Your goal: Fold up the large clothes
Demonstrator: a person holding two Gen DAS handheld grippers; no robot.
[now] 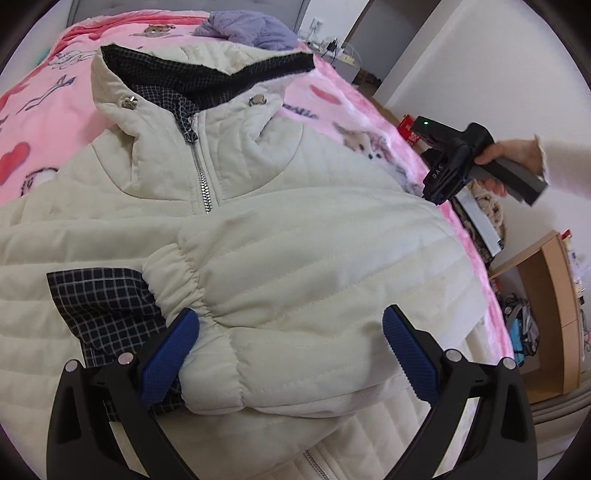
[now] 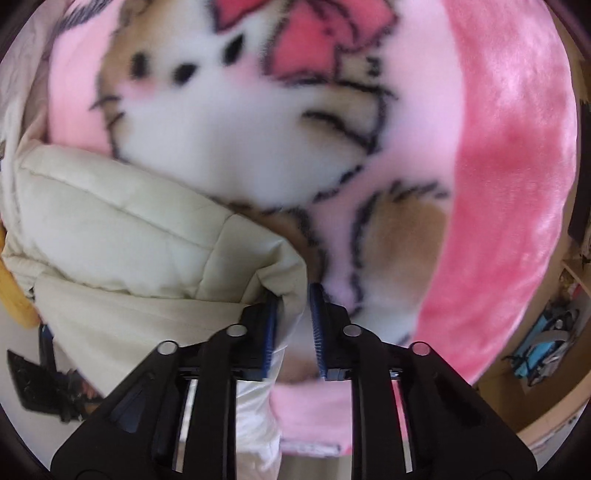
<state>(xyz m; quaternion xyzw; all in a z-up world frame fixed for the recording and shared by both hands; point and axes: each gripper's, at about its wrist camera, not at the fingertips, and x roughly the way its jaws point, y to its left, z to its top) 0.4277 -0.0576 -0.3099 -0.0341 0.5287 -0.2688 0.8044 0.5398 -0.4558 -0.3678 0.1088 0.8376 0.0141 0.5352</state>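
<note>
Cream quilted jacket (image 1: 280, 221) on pink cartoon blanket (image 2: 498, 184), left tongs (image 1: 291, 343) spread wide, right tongs (image 2: 293, 325) pinching jacket edge, wooden shelf (image 1: 554, 295) beside bed.

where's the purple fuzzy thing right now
In the left wrist view, the purple fleece garment lies at the far end of the pink blanket, just beyond the cream jacket hood.
</note>
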